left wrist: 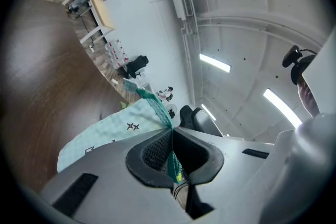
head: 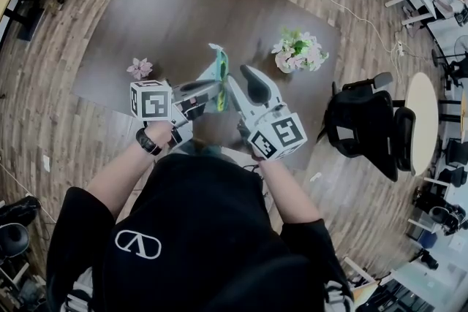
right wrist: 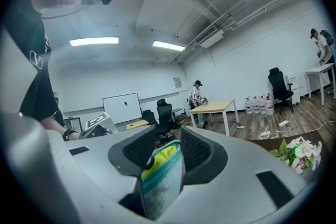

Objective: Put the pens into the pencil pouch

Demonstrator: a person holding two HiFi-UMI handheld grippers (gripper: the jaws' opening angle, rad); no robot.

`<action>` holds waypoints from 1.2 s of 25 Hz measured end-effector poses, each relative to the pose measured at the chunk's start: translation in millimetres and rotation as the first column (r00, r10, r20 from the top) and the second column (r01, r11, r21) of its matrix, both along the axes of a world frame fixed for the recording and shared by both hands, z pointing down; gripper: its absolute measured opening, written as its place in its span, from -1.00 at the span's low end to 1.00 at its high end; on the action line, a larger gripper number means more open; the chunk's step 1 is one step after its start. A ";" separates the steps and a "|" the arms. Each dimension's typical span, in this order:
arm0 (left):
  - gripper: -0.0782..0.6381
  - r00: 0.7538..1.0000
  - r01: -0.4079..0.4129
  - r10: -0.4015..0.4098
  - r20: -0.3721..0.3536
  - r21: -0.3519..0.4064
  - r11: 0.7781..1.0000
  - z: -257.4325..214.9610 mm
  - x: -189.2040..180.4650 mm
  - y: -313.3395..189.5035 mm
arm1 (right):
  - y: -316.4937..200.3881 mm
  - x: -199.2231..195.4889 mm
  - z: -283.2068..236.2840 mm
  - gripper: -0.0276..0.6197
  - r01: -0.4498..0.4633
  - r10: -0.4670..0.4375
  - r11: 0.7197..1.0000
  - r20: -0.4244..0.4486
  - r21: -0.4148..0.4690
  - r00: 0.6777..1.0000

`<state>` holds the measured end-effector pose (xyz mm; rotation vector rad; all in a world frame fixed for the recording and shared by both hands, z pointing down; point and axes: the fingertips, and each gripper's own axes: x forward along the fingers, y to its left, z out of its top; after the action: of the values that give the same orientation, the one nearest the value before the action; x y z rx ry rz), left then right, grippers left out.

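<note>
**Pouch gripped at both ends, no pen in sight**

A person holds the pouch (left wrist: 113, 132) clear of the table (head: 168, 18), pinched between two tools that meet nose to nose in front of the chest. The left gripper (left wrist: 172, 139) is fully closed on the pouch's teal mesh edge. From its jaws the pale, star-printed panel spreads ahead and to the left, so the pouch's long axis seems to run away from this tool along the line it points.

The right gripper (right wrist: 167, 149) has its jaws partly apart, with the pouch's other end lodged between them and touching both pads. That end shows a teal band and yellow lining, which looks like the mouth, turned back toward this tool's camera and not down at the table. A small dark piece sits beside the lining, and it cannot be told whether that is a zip pull or a pen.

No pen shows beyond either tool. Only the flowers (head: 300, 51) lie well ahead and to the right of the right jaws, and a pink bloom (head: 139, 68) lies ahead and to the left of the left jaws.

The coming move likely depends on the mouth. It sits at the right tool, so that tool would probably have to let go and fetch a pen while the left holds the pouch steady. With one grip gone, the soft pouch could sag.
</note>
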<state>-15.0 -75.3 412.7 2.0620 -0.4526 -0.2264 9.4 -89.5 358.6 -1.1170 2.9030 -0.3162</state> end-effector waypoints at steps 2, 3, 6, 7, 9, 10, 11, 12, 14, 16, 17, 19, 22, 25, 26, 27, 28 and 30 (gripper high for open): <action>-0.75 1.000 0.003 -0.003 0.002 -0.003 1.000 1.1 -2.2 -2.1 | -3.0 8.6 -5.9 -0.50 -0.039 0.039 0.999 0.007 0.017 0.999; -0.75 1.000 0.004 -0.004 0.004 -0.005 1.000 2.2 -3.6 -3.1 | -4.2 13.5 -8.5 -0.50 -0.057 0.057 0.998 0.009 0.024 0.998; -0.75 1.000 0.015 -0.015 0.019 -0.014 1.000 10.2 -9.2 -9.4 | -8.2 32.2 -11.3 -0.52 -0.111 0.110 0.993 0.019 0.029 0.994; -0.75 0.999 0.024 -0.023 0.033 -0.020 1.000 16.4 -12.7 -12.8 | -9.1 39.6 -9.8 -0.53 -0.128 0.127 0.992 0.021 0.023 0.992; -0.75 0.997 0.050 -0.048 0.068 -0.034 0.998 31.5 -22.9 -20.5 | -8.6 54.0 -4.5 -0.54 -0.159 0.159 0.987 0.023 0.005 0.987; -0.75 0.995 0.065 -0.062 0.073 -0.039 0.997 36.1 -27.5 -24.7 | -7.3 60.2 -1.4 -0.54 -0.173 0.173 0.985 0.023 -0.005 0.985; -0.75 0.995 0.080 -0.077 0.071 -0.044 0.996 39.0 -31.4 -29.0 | -5.6 65.8 1.8 -0.55 -0.186 0.186 0.983 0.021 -0.014 0.982; -0.75 0.993 0.094 -0.090 0.070 -0.051 0.994 42.6 -35.2 -33.6 | -3.7 70.9 4.9 -0.55 -0.199 0.199 0.980 0.019 -0.023 0.980; -0.75 0.989 0.124 -0.118 0.088 -0.066 0.990 56.5 -44.0 -43.7 | 0.5 80.5 11.7 -0.55 -0.226 0.227 0.973 0.015 -0.042 0.974; -0.75 0.981 0.153 -0.142 0.133 -0.071 0.986 79.1 -51.4 -54.3 | 5.2 90.0 19.6 -0.56 -0.252 0.253 0.966 0.011 -0.062 0.967; -0.75 0.975 0.162 -0.149 0.162 -0.072 0.984 92.7 -53.6 -59.1 | 7.5 94.7 23.9 -0.57 -0.263 0.265 0.962 0.008 -0.074 0.964; -0.75 0.964 0.172 -0.151 0.218 -0.082 0.982 121.0 -55.0 -65.8 | 12.5 103.5 32.0 -0.57 -0.285 0.287 0.954 0.002 -0.096 0.958; -0.75 0.950 0.166 -0.132 0.285 -0.101 0.981 160.0 -49.5 -70.0 | 19.3 116.8 41.6 -0.57 -0.320 0.321 0.939 -0.008 -0.125 0.947; -0.75 0.951 0.147 -0.102 0.293 -0.134 0.980 189.7 -31.9 -71.5 | 25.0 127.6 48.7 -0.58 -0.343 0.345 0.928 -0.014 -0.145 0.938; -0.75 0.952 0.136 -0.089 0.292 -0.142 0.981 197.6 -24.2 -71.8 | 27.0 130.1 50.7 -0.58 -0.349 0.350 0.925 -0.018 -0.150 0.936; -0.75 0.953 0.123 -0.076 0.294 -0.147 0.981 204.9 -16.0 -72.3 | 29.0 132.2 52.7 -0.58 -0.354 0.355 0.922 -0.021 -0.155 0.935; -0.75 0.953 0.110 -0.061 0.297 -0.151 0.982 212.0 -7.6 -73.0 | 30.7 134.4 54.9 -0.58 -0.358 0.359 0.920 -0.024 -0.160 0.933; -0.75 0.951 0.080 -0.027 0.307 -0.159 0.984 225.9 11.1 -73.6 | 33.8 140.2 60.4 -0.58 -0.369 0.369 0.914 -0.029 -0.170 0.929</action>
<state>-3.9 -149.0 638.5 1.9232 -0.6928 0.0992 149.6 -55.8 419.0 -1.6522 2.6185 -0.5625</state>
